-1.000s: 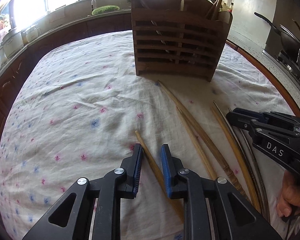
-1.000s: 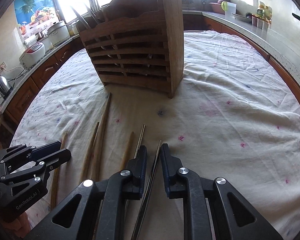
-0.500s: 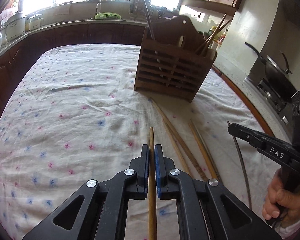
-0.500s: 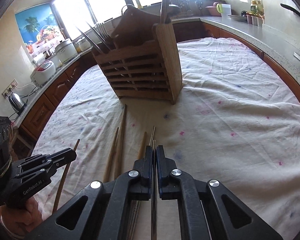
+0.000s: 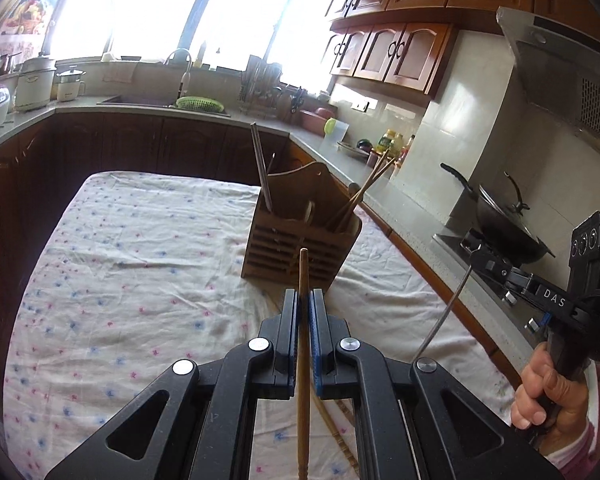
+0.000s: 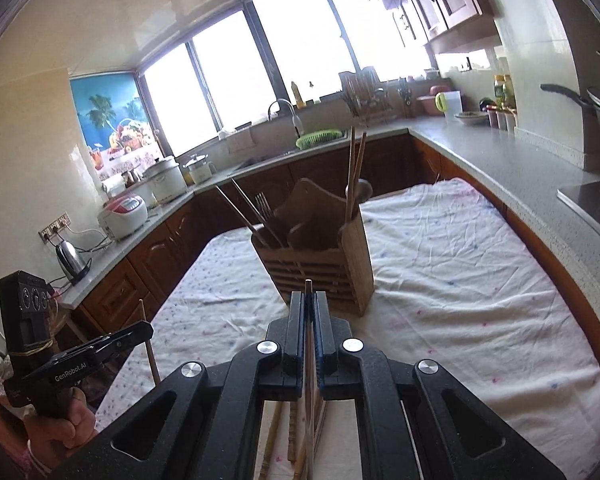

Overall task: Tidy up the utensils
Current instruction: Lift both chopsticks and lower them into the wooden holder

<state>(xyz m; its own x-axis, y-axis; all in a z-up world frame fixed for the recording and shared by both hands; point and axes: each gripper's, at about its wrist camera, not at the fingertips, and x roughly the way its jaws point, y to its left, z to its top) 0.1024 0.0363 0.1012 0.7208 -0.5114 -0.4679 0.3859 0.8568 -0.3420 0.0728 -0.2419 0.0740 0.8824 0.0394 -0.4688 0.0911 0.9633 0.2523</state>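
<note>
Gripping a wooden chopstick (image 5: 303,320) between closed blue pads, left gripper (image 5: 304,308) raised above the cloth (image 5: 140,280), stick pointing ahead toward the holder (image 5: 300,240). Clamped likewise on a thin metal chopstick (image 6: 309,320), right gripper (image 6: 309,308), also lifted and aimed at the holder (image 6: 320,260). Slatted and wooden, standing upright mid-table, tall shaped back panel behind; wooden chopsticks (image 6: 354,172) leaning out of its right compartment, metal chopsticks and a fork (image 6: 263,204) slanting out of the left. Still lying on the cloth beneath the grippers, several loose wooden chopsticks (image 6: 274,432), partly hidden by the jaws. Bare cloth all around the holder, widest to the left and right. Close along the table's right edge, a counter (image 5: 420,216) with a wok (image 5: 504,228); dark cabinets (image 5: 140,148) beyond the far edge.
</note>
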